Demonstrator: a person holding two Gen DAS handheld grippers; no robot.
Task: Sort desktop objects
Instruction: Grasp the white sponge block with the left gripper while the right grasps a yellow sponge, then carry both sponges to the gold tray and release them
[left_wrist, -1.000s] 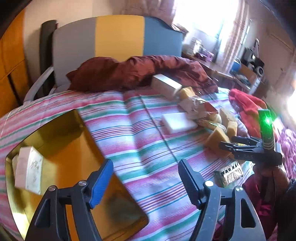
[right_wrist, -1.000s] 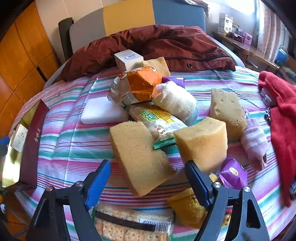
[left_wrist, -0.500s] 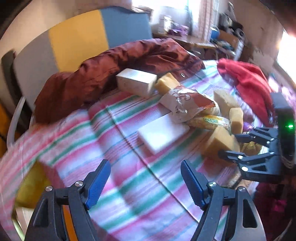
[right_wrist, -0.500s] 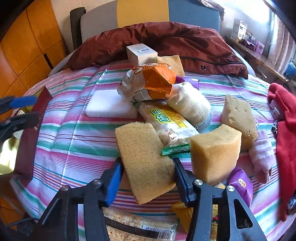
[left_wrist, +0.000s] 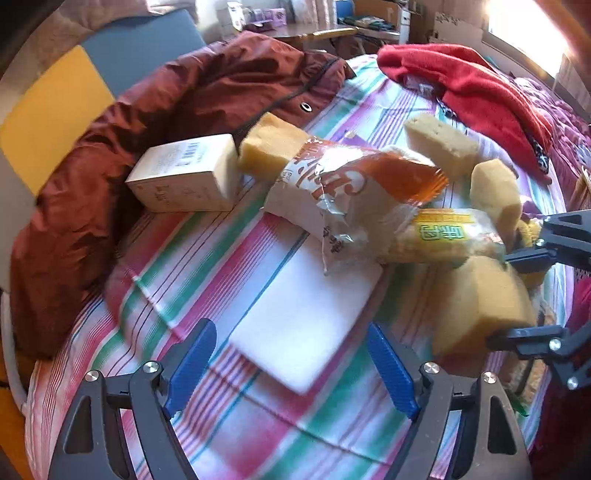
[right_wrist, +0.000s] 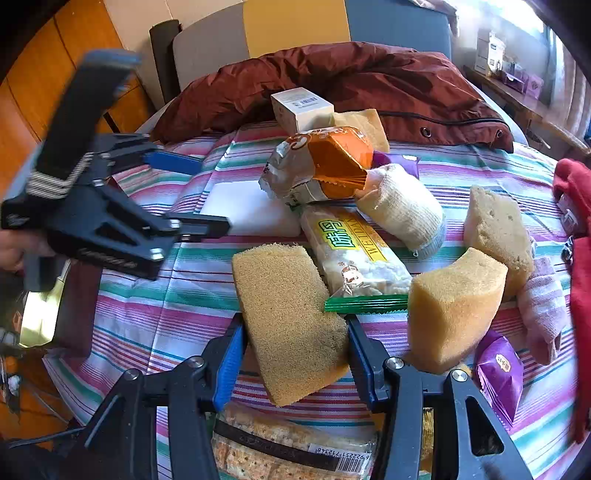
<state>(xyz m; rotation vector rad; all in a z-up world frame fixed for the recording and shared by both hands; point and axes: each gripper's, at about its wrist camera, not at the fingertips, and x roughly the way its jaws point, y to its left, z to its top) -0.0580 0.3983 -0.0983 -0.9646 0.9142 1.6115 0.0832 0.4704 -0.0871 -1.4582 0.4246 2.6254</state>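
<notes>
We clamp the right gripper (right_wrist: 295, 356) on a sponge (right_wrist: 291, 325) for sorting, while our empty left gripper (left_wrist: 291, 363) widens its fingers above the white pad (left_wrist: 303, 325)

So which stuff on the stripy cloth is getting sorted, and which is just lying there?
Being sorted:
- flat sponge, squeezed by the right gripper
- white block, under the opening left gripper
- orange packet
- small box

Probably just lying about:
- brown jacket
- red cloth
</notes>
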